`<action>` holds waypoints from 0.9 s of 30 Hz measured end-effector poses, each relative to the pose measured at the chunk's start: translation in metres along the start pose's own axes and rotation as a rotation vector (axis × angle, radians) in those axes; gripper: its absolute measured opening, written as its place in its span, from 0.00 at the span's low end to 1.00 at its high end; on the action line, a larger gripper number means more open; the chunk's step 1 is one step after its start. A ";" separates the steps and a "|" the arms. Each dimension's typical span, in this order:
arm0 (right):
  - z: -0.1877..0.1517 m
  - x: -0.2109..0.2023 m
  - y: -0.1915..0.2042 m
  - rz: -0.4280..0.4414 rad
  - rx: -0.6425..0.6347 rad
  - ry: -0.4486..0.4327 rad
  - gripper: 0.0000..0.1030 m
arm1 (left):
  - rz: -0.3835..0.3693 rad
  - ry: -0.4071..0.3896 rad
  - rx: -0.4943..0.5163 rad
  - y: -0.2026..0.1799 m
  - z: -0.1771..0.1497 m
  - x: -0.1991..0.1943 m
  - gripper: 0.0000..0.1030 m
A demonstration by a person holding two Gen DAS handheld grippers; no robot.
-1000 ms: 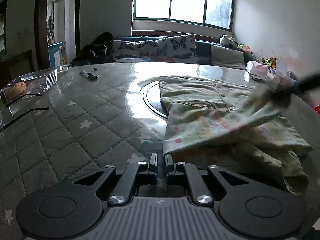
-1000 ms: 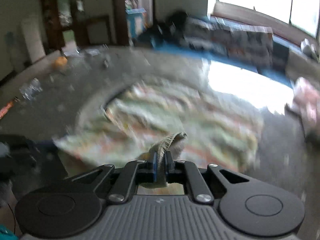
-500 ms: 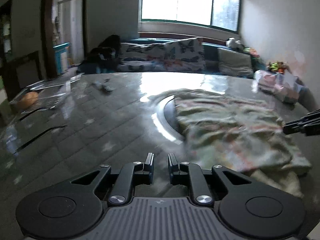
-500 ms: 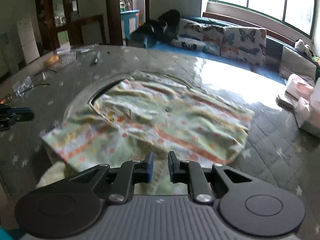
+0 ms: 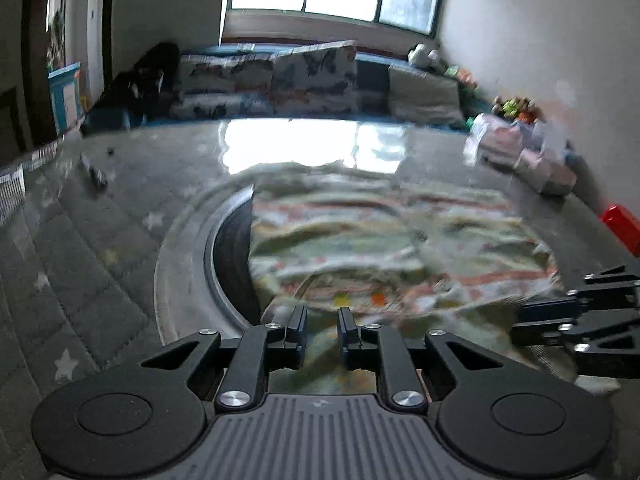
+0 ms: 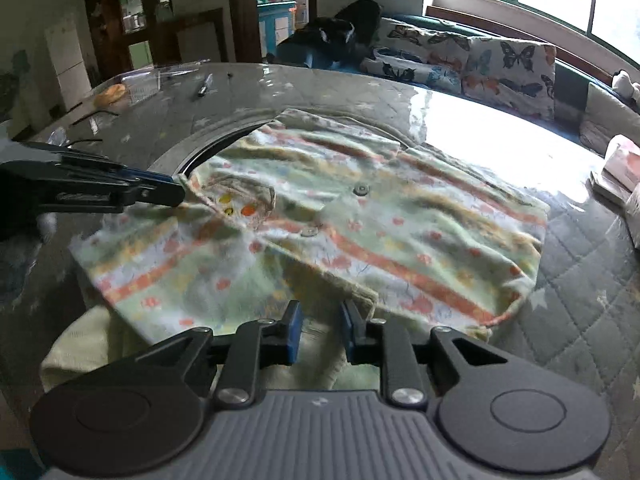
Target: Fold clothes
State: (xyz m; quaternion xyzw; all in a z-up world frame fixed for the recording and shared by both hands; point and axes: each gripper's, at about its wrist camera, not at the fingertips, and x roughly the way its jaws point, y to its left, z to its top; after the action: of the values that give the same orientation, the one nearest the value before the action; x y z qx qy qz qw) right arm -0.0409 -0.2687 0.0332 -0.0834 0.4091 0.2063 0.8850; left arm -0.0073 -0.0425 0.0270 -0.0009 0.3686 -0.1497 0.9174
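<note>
Striped cotton shirt (image 6: 360, 216) lay partly folded on the glossy desk (image 6: 592, 320), both the left gripper (image 5: 322, 322) and right gripper (image 6: 318, 320) poised at its near edge with jaws parted and empty, so the next fold seemingly called for a fresh grasp.

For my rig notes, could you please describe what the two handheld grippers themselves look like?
Both look alike. The left gripper and right gripper have matte black linkage arms with silver pivot screws, two round black discs at the sides, and a ribbed grey centre plate bearing a small logo. The fingers carry blue pads on their inner faces. No cables or sleeves show.
</note>
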 end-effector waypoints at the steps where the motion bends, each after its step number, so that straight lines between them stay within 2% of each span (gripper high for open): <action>1: -0.001 -0.003 0.001 -0.001 -0.004 -0.004 0.20 | 0.008 0.007 0.005 0.001 -0.003 0.001 0.17; 5: -0.003 -0.021 0.005 0.014 -0.021 -0.032 0.22 | 0.024 -0.011 0.023 -0.001 -0.007 -0.008 0.19; 7: -0.006 -0.025 0.009 0.027 -0.041 -0.030 0.26 | 0.028 -0.023 0.027 -0.003 -0.008 -0.017 0.22; 12: -0.016 -0.020 0.015 0.034 -0.067 0.012 0.28 | -0.070 -0.050 0.102 -0.033 -0.016 -0.044 0.29; 16: -0.018 -0.029 0.014 0.036 -0.047 -0.024 0.29 | -0.110 -0.016 0.167 -0.053 -0.031 -0.045 0.29; 19: -0.022 -0.027 0.013 0.041 -0.041 -0.009 0.31 | -0.108 0.026 0.164 -0.055 -0.041 -0.035 0.30; 21: -0.026 -0.024 0.012 0.041 -0.045 -0.005 0.32 | -0.103 0.020 0.161 -0.055 -0.044 -0.034 0.31; 25: -0.024 -0.034 0.013 0.038 -0.052 -0.029 0.35 | -0.086 0.016 0.155 -0.053 -0.041 -0.047 0.42; 27: -0.024 -0.038 0.014 0.028 -0.069 -0.033 0.36 | -0.084 0.020 0.156 -0.054 -0.042 -0.057 0.43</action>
State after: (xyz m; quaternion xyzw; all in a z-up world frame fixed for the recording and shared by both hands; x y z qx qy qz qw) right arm -0.0859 -0.2746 0.0467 -0.1046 0.3881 0.2340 0.8853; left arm -0.0897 -0.0736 0.0410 0.0566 0.3644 -0.2164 0.9040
